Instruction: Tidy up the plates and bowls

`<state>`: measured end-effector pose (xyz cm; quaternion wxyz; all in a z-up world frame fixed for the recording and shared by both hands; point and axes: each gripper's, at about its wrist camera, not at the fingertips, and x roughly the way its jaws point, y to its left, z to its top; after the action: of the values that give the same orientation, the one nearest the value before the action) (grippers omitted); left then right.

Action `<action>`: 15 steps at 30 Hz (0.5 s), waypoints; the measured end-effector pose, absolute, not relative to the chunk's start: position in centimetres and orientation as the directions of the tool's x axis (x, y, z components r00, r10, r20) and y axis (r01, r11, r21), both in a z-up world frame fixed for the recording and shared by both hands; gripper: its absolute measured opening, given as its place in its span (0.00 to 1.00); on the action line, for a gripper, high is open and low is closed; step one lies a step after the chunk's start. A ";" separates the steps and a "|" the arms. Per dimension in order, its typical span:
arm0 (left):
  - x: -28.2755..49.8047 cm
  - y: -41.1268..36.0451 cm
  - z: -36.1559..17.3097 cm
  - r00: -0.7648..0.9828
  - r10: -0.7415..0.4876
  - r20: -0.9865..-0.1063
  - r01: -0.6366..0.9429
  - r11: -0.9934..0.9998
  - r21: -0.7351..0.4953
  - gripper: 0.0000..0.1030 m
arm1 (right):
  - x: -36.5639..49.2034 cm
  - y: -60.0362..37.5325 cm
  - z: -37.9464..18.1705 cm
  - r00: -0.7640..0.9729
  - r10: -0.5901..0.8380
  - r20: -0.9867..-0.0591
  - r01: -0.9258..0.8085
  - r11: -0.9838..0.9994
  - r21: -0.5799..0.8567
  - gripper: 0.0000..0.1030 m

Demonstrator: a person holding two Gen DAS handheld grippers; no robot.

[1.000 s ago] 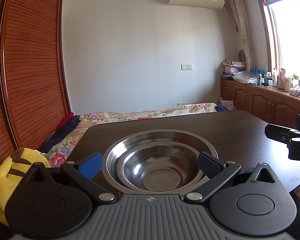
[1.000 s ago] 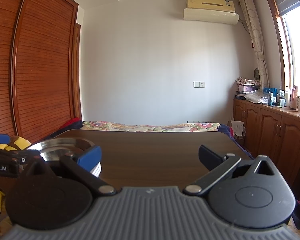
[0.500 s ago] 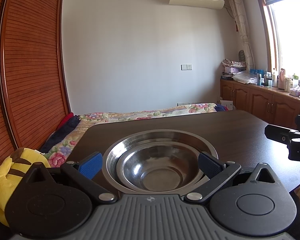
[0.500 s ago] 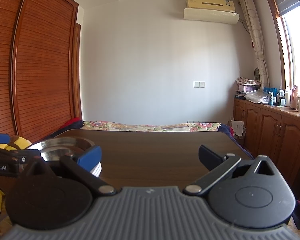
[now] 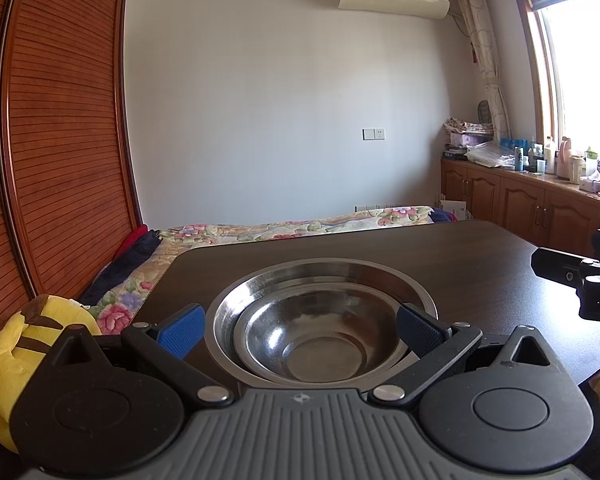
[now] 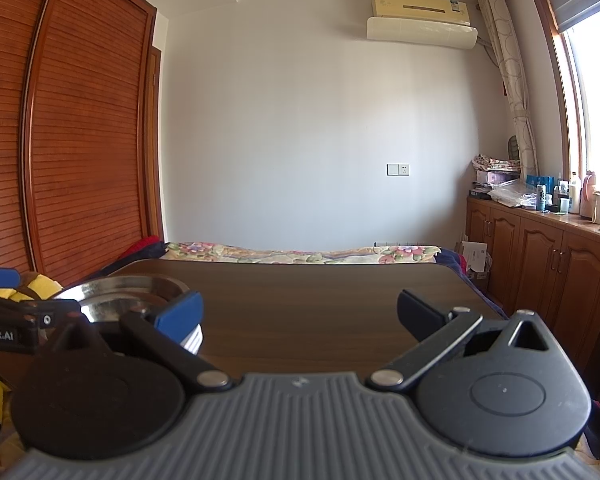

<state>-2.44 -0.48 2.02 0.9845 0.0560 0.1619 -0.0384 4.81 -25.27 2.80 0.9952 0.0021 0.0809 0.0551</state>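
Observation:
Nested steel bowls sit on the dark wooden table [image 5: 480, 264]: a smaller bowl [image 5: 320, 340] rests inside a wide outer bowl [image 5: 324, 276]. My left gripper [image 5: 300, 330] is open, its blue pads on either side of the stack's near rim, not touching it. In the right wrist view the same bowl stack [image 6: 132, 292] lies at the far left, partly behind the left blue pad. My right gripper [image 6: 300, 314] is open over bare tabletop, holding nothing. Its black finger [image 5: 564, 270] shows at the right edge of the left wrist view.
A yellow plush toy [image 5: 16, 344] lies off the table's left edge. A bed with a floral cover [image 6: 300, 254] is beyond the table, a wooden wardrobe [image 6: 60, 140] to the left, and cabinets with bottles [image 6: 548, 240] along the right wall.

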 end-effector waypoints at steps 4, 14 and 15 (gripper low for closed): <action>-2.4 -0.4 2.0 0.944 -0.058 -0.324 0.095 0.991 0.097 1.00 | 4.8 -25.3 2.8 0.981 0.109 -0.161 -0.109 0.994 0.013 1.00; -2.5 -0.4 1.9 0.944 -0.059 -0.325 0.096 0.991 0.097 1.00 | 4.8 -25.3 2.8 0.981 0.110 -0.160 -0.109 0.994 0.013 1.00; -2.5 -0.4 1.9 0.944 -0.061 -0.325 0.096 0.991 0.095 1.00 | 4.8 -25.3 2.8 0.981 0.110 -0.160 -0.110 0.994 0.013 1.00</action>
<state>-2.54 -0.39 1.92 0.9843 0.0548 0.1629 -0.0399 4.79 -25.27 2.80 0.9952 0.0022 0.0807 0.0552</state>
